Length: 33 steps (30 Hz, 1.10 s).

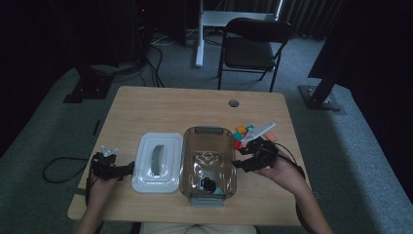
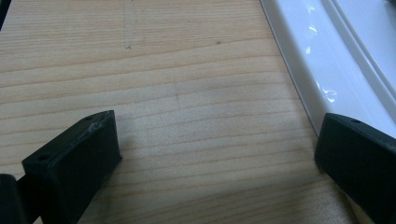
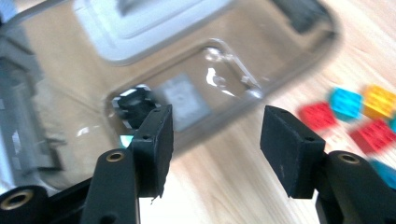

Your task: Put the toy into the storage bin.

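You are putting toy bricks into the clear box (image 1: 208,163). A black piece (image 1: 208,184) and a teal one are lying inside already. Your right gripper (image 3: 215,140) is empty, jaws apart, with more bricks (image 3: 355,112) waiting just beside it. Your left gripper (image 2: 215,154) is resting wide open beside the white lid (image 2: 336,60).

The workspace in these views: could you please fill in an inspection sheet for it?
Surface: wooden table, a round hole near its far edge.
Job's things: clear bin, open, with a black piece inside; coloured blocks to its right.
Clutter: white lid left of the bin.
Grippers: left tongs open over bare wood; right tongs open, empty, beside the bin.
Cables: black cable on the floor.
Surroundings: folding chair, grey carpet.
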Each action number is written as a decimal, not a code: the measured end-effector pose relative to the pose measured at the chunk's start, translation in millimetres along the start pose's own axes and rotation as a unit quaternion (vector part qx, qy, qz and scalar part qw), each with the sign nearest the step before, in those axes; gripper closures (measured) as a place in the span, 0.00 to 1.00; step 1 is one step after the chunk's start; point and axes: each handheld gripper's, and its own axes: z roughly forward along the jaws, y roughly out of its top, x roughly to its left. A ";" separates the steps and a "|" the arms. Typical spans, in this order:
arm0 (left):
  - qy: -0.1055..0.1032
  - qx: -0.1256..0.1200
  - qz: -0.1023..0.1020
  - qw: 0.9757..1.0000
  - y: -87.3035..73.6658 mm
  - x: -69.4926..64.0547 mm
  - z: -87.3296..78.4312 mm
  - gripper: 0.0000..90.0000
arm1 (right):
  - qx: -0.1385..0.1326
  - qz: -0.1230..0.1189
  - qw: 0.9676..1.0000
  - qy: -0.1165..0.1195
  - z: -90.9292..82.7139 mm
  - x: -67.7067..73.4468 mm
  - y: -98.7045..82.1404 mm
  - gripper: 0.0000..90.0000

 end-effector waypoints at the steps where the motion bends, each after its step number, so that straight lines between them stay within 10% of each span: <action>1: 0.000 0.000 0.000 1.000 0.0 0.0 0.0 0.01 | -0.003 0.009 1.000 -0.007 -2.9 -5.1 -4.0 0.48; 12: 0.000 0.000 0.000 1.000 0.0 0.0 0.0 0.01 | -0.011 0.107 0.991 -0.082 -10.9 -57.3 -45.0 0.45; 17: 0.000 0.000 0.000 1.000 0.0 0.0 0.0 0.00 | -0.004 0.181 0.976 -0.120 1.2 -96.2 -74.5 0.44; 25: 0.000 0.000 0.000 1.000 -0.1 -0.1 0.0 0.00 | 0.027 0.251 0.959 -0.131 27.6 -136.7 -109.2 0.43; 33: 0.000 0.000 0.000 1.000 0.0 0.0 0.0 0.00 | 0.038 0.270 0.954 -0.127 45.4 -153.7 -116.6 0.43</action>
